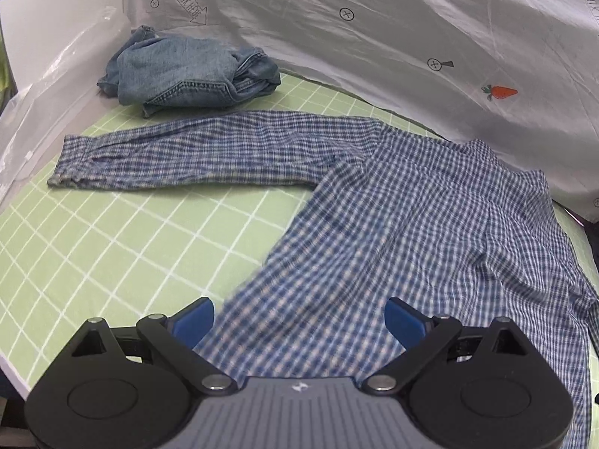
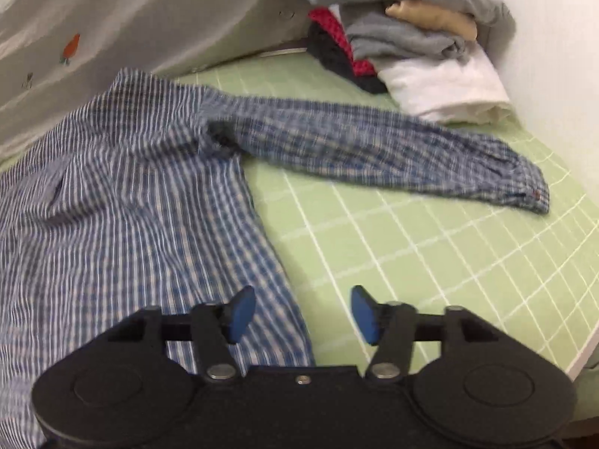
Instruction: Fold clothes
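we found the checked shirt (image 1: 411, 194) spread flat on the green counter (image 1: 112, 239), both sleeves out, with our left claw (image 1: 299, 318) and right claw (image 2: 303, 314) released above its hem, and judged a one-sided pinch could skew the fold.

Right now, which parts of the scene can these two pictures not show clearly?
- Blue checked cotton shirt: its hem lies behind the left tongs in the left view.
- Same shirt, right view: blurred by motion.
- Pile of grey, red and white clothes: its top is cut off by the right view's edge.
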Motion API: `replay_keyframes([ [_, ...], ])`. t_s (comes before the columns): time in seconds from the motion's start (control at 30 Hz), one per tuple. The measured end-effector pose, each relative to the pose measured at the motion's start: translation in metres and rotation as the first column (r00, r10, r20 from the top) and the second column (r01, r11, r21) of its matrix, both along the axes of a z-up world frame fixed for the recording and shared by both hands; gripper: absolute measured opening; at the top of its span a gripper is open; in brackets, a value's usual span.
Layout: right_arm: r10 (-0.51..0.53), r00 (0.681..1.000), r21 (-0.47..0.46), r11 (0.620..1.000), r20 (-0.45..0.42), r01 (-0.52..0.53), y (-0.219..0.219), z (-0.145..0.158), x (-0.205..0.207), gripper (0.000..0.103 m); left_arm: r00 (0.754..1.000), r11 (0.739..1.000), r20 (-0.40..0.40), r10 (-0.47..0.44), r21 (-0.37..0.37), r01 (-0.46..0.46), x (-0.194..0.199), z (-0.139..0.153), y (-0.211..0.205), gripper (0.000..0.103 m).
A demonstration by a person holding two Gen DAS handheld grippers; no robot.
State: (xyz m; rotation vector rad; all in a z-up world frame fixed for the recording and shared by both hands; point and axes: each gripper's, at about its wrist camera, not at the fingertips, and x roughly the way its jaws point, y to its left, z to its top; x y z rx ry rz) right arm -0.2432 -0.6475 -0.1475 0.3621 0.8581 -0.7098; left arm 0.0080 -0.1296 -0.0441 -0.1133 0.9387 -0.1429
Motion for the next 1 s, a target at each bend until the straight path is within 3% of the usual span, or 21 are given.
replay_keyframes([
  [0.07,0.013,1.000,-0.007,1.000,0.008,-0.012,-0.004,0.004,0.020,0.078,1.000,1.000,0.006,-0.004,-0.002,0.004,0.016,0.001,-0.004,0.097],
  [0.27,0.071,0.996,-0.038,0.997,0.053,-0.069,-0.017,0.015,0.101,0.087,0.999,0.999,0.034,-0.033,-0.008,0.033,0.079,0.002,-0.028,0.098],
  [0.5,0.125,0.989,-0.061,0.991,0.081,-0.121,-0.044,0.032,0.246,0.091,0.991,0.991,0.034,-0.131,0.003,0.131,0.182,-0.004,-0.099,0.098],
  [0.63,0.141,0.985,-0.061,0.989,0.098,-0.136,-0.054,0.031,0.316,0.097,0.974,0.976,0.058,-0.218,0.025,0.217,0.224,-0.010,-0.149,0.098],
  [0.73,0.153,0.982,-0.057,0.987,0.114,-0.147,-0.055,0.021,0.358,0.097,0.962,0.965,0.080,-0.262,-0.013,0.264,0.245,-0.015,-0.181,0.098],
  [0.9,0.194,0.973,-0.008,0.981,0.128,-0.194,-0.051,-0.004,0.403,0.102,0.932,0.936,0.121,-0.342,-0.046,0.350,0.268,-0.025,-0.231,0.098],
  [1.0,0.196,0.971,0.035,0.979,0.134,-0.203,-0.052,-0.016,0.409,0.095,0.906,0.911,0.129,-0.403,-0.035,0.410,0.273,-0.031,-0.256,0.097],
])
